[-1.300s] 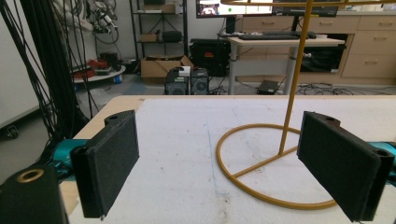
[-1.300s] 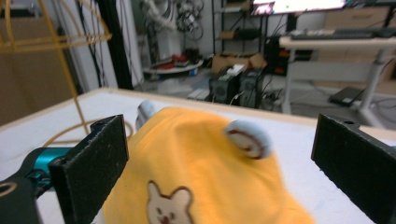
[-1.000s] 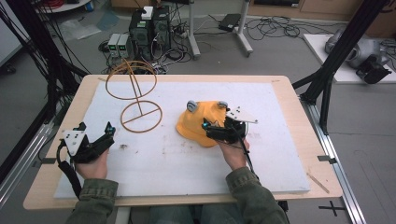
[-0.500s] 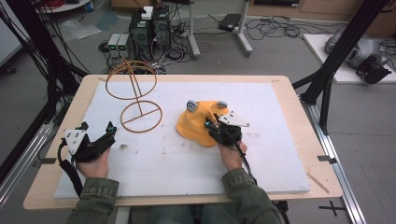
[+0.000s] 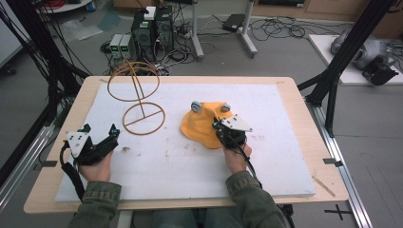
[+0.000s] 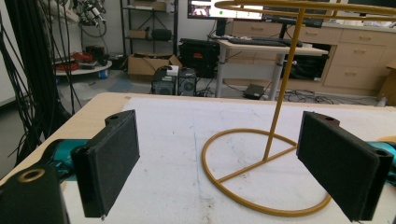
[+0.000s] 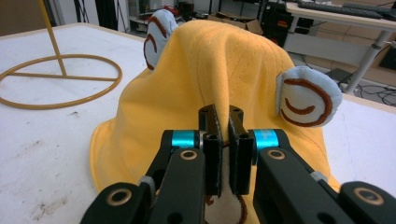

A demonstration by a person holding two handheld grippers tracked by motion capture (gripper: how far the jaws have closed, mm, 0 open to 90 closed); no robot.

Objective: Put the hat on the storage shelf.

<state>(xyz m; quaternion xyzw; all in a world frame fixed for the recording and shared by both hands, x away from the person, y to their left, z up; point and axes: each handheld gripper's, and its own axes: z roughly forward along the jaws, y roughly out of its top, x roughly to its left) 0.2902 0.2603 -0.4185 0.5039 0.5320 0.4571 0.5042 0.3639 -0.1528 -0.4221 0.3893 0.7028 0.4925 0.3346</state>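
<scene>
Our right claw (image 7: pixel 223 140) pinches the near fold of the yellow hat (image 5: pixel 204 124), which rests on the worktop (image 5: pixel 285 142) at centre. Left claw (image 6: pixel 233 158) is spread, idle at 8 o'clock. The wire stand (image 5: pixel 138 102) at 11 o'clock is bare; hanging probably remains.

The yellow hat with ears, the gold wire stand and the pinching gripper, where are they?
yellow hat (image 7: pixel 187 79), right gripper view, on its crown.
gold wire stand (image 5: pixel 144 118), high view, on its base ring.
right gripper (image 7: pixel 223 135), right gripper view, between jaws shut on hat fabric.
</scene>
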